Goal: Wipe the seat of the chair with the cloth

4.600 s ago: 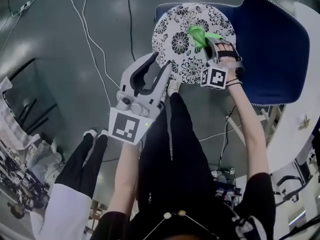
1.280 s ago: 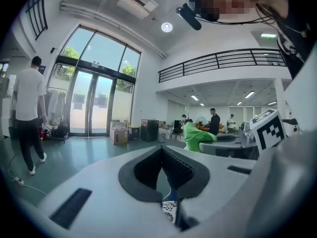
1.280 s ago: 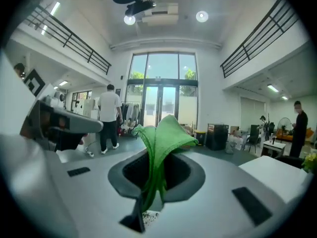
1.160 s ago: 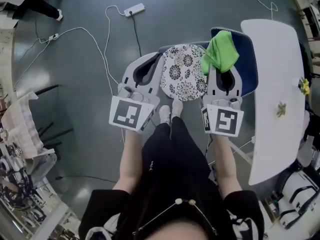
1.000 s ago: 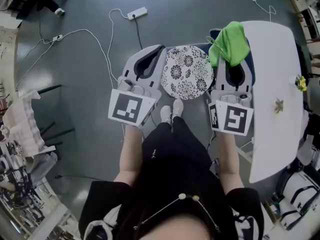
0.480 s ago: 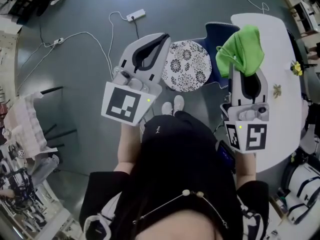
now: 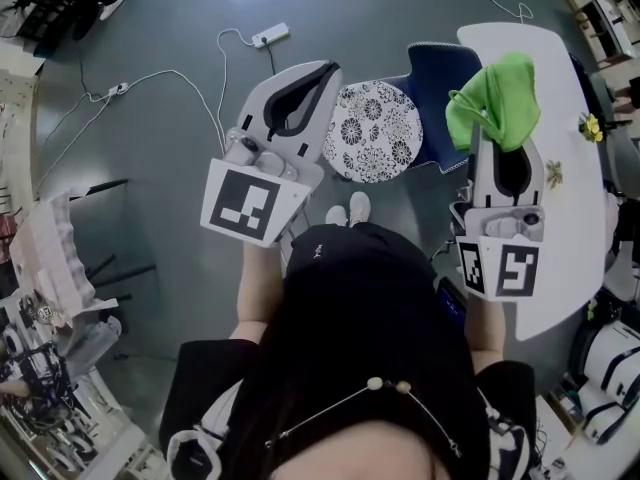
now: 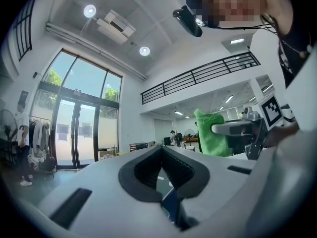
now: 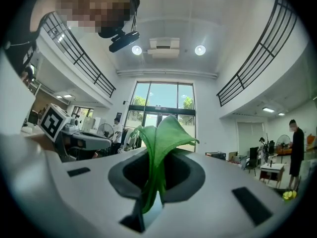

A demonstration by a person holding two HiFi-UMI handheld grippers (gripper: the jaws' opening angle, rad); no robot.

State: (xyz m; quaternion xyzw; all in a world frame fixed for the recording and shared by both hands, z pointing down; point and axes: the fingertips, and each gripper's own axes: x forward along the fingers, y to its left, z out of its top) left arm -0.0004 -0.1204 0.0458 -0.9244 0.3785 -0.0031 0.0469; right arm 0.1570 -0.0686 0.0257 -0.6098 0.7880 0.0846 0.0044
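The chair's round seat cushion [image 7: 375, 131], white with a black flower print, lies far below, with the blue chair back [image 7: 440, 93] beside it. My right gripper [image 7: 497, 136] is shut on the green cloth [image 7: 495, 93], which bunches above its tips, over the edge of the white table. In the right gripper view the cloth [image 9: 157, 148] stands up from between the jaws. My left gripper [image 7: 328, 69] hangs left of the cushion, jaws together with nothing in them. In the left gripper view it [image 8: 160, 150] points into the room, with the cloth [image 8: 212, 133] off to the right.
A white table [image 7: 570, 228] runs along the right, with small yellow flowers [image 7: 590, 126] on it. A power strip [image 7: 264, 36] and cables lie on the grey floor. The person's shoes [image 7: 348, 211] stand just before the chair. Clutter lines the left edge.
4.6 s ago the cloth was pressed on the cushion. Since then both grippers have risen well above the chair, and the right one has carried the cloth rightward over the table edge.
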